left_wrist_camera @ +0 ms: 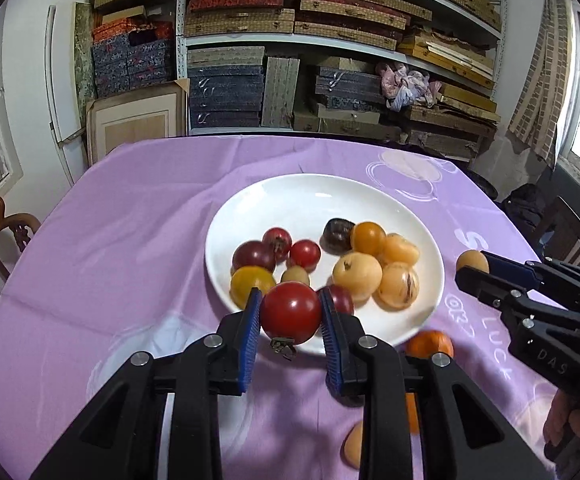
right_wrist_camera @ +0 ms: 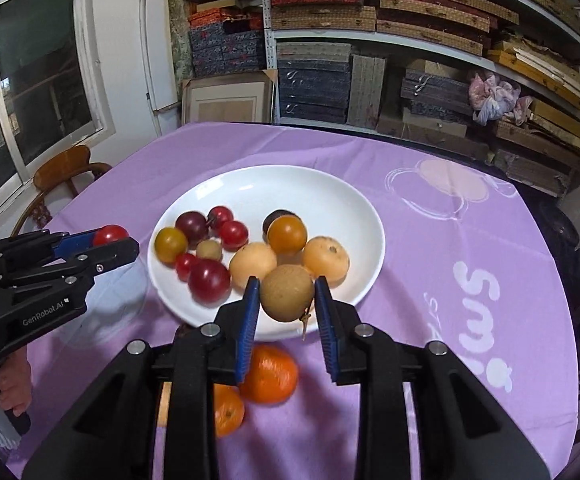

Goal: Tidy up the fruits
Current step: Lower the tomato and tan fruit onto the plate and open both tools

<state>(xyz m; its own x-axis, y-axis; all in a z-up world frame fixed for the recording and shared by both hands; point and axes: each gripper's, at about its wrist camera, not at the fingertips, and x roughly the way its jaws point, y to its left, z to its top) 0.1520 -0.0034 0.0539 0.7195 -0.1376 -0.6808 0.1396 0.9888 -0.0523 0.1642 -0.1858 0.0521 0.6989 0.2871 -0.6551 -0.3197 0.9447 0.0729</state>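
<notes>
A white plate (left_wrist_camera: 321, 192) on the purple tablecloth holds several small tomatoes on its left and pale orange fruits on its right. My left gripper (left_wrist_camera: 291, 312) is shut on a red tomato (left_wrist_camera: 290, 314) just above the plate's near rim; it also shows in the right wrist view (right_wrist_camera: 110, 240). My right gripper (right_wrist_camera: 286, 300) is shut on a brown round fruit (right_wrist_camera: 286, 293) above the plate's (right_wrist_camera: 290, 184) near rim; it shows in the left wrist view (left_wrist_camera: 474, 269) right of the plate.
Two oranges (right_wrist_camera: 270, 374) (right_wrist_camera: 228, 410) lie on the cloth just in front of the plate, under my right gripper. Another pale fruit (left_wrist_camera: 353, 444) lies nearer. Wooden chairs (right_wrist_camera: 62, 176) stand at the table's sides. Shelves of boxes (left_wrist_camera: 329, 40) fill the back wall.
</notes>
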